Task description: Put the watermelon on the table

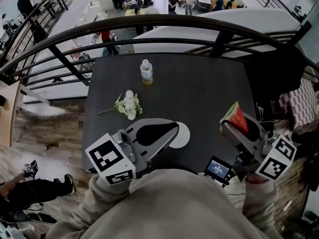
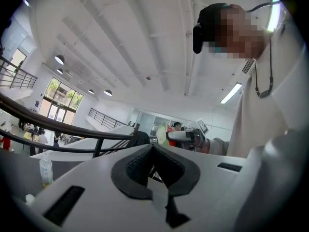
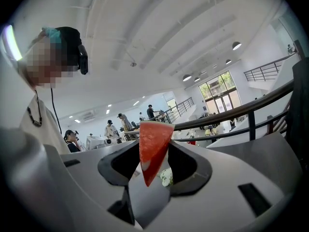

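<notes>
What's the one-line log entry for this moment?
right gripper: shut on watermelon slice | left gripper: shut, empty | status: slice not yet on table

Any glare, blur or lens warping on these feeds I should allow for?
Head view: strong fisheye bows the railing; dark table evenly lit, no glare. Right gripper view: watermelon slice sharp, windows behind bright, corners vignetted black. Left gripper view: sharp, ceiling lamp glares white.

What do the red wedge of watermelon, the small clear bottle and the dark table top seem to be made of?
Red wedge of watermelon: matte, evenly red with a pale edge and no seeds showing; perhaps a plastic model, not certain. Small clear bottle: see-through wall, probably plastic. Dark table top: smooth, matte grey-black; material unclear.
</notes>
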A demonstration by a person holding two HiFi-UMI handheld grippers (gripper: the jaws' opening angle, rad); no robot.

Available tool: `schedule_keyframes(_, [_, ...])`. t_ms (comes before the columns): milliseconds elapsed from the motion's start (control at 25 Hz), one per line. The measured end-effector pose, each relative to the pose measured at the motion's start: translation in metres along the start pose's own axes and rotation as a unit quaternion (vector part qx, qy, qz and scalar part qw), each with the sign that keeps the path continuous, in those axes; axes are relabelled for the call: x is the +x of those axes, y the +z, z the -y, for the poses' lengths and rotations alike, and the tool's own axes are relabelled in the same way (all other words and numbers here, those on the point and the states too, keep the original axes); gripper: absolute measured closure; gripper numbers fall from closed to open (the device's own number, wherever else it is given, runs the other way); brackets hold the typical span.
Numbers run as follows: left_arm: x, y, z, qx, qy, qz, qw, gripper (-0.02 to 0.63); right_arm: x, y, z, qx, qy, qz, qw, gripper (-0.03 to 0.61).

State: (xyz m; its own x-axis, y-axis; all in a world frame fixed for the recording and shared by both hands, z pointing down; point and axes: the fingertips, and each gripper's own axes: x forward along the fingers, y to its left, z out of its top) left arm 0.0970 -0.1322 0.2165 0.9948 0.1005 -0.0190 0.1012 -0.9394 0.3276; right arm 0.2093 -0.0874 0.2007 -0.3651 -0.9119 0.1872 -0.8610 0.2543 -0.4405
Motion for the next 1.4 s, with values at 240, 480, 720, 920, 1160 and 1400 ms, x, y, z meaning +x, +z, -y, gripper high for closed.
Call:
schedule_keyframes(240, [0.0,0.0,0.003,0.005,0.013,-0.002,0.9999,0.609,0.002,-0.004,-0.001,-0.001,0.015,-0.002,1.0,0.391])
schedule_keyframes(480, [-0.007,-0.004,0.006,0.003,0.028,0.001,0.9996,0.609,0.012,-0.009,-0.006,-0.007,0.032,-0.017,0.999,0.391])
schedule_keyframes(720, [-0.02,-0.004,-0.001,-0.002,0.055,0.007,0.9985,0.609,0.031,-0.016,-0.018,-0.012,0.063,-0.042,0.997,0.391])
schedule_keyframes(920, [-0.023,-0.004,-0.004,-0.003,0.068,0.008,0.9977,0.609,0.038,-0.018,-0.014,-0.012,0.073,-0.053,0.996,0.391])
schedule_keyframes(1160, [-0.026,-0.007,-0.009,-0.007,0.078,0.006,0.9969,0.609,0.048,-0.026,-0.007,-0.024,0.07,-0.069,0.995,0.391])
schedule_keyframes(1400, [-0.03,-0.016,-0.014,-0.021,0.09,0.005,0.9957,0.609,0.057,-0.04,-0.001,-0.038,0.065,-0.094,0.993,0.391])
